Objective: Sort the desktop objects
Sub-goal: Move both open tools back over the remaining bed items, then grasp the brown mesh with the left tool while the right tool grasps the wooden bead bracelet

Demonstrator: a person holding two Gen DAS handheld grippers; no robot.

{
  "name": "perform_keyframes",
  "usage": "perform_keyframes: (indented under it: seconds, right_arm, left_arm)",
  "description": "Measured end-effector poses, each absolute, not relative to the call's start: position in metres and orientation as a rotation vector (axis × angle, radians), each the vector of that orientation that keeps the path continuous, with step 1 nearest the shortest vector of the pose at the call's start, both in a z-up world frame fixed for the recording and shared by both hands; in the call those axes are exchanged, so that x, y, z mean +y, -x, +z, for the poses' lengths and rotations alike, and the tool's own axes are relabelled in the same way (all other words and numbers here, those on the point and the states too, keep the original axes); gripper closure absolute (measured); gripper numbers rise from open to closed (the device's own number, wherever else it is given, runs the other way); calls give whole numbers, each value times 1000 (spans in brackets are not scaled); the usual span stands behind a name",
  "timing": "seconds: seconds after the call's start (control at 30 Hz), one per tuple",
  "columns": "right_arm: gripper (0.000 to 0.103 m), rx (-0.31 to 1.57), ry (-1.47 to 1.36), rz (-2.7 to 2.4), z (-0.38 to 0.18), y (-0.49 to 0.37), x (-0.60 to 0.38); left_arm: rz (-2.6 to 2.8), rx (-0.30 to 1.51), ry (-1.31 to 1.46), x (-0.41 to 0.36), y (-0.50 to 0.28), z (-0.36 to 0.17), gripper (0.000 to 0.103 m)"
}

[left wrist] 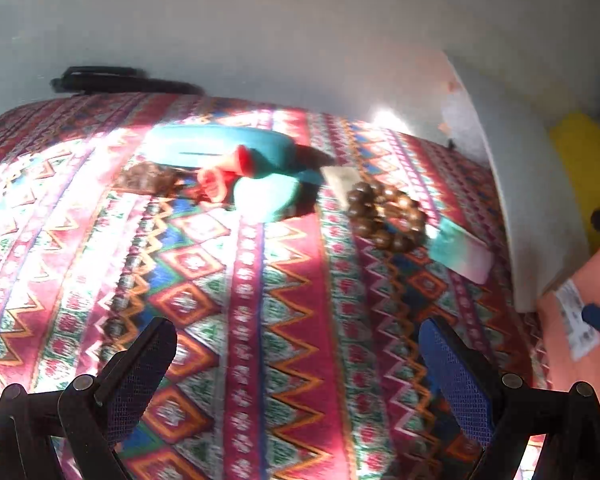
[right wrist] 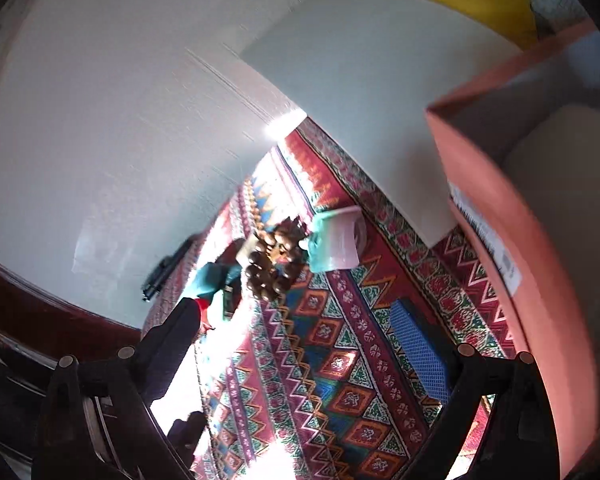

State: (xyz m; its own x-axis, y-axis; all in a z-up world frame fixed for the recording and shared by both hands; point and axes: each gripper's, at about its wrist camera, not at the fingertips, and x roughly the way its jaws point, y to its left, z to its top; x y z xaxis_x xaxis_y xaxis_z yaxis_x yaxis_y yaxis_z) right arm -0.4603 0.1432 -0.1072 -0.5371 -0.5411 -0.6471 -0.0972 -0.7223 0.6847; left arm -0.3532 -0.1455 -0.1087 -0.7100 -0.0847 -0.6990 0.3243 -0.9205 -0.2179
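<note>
Sorting has not visibly begun at this moment: the objects lie loose on the patterned cloth (left wrist: 284,320) and neither tool holds any. Taking the bead bracelet (left wrist: 388,216) as the landmark, a pale card (left wrist: 342,182) lies touching its far-left edge, and a teal-and-white eraser-like block (left wrist: 460,254) lies just beside its right side. Further to the left of the bracelet sit a teal case (left wrist: 220,146), a red item (left wrist: 222,178) against the front of that case, and a dark brown piece (left wrist: 148,178) beyond the red item. To the right of the bracelet, past a white board (left wrist: 512,184), stands an orange box (right wrist: 512,280), judged the likely receptacle; its inside is only partly seen.

Left gripper (left wrist: 296,364): fingers spread wide, empty, hanging above bare cloth on the near side of the bracelet, well apart from it. Right gripper (right wrist: 300,344): fingers likewise spread wide, empty, tilted, between the bracelet and the box, touching neither as far as can be told.

Judgement: the step in hand is an approach to a first pick. The next move calls for one tool to advance to the bracelet or the block, straddle it and close. Motion blur limits finer detail
</note>
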Motion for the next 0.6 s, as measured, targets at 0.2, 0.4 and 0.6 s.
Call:
perform_keyframes:
  seconds: [0.2,0.4,0.6]
  right_arm:
    - [6,-1143,-1482,-2247,-168,497,142]
    - [7,-1048,-1420,-2347,-174,533,128]
    - [0,-563,-1296,-2667,-172,542,73]
  left_arm:
    - [-2506,546,-1101,-230,385,-153,3]
    - [-2532,517,-1134,-260,425,-177,2]
    - [-2571,410,-1148,-284,482,-180,2]
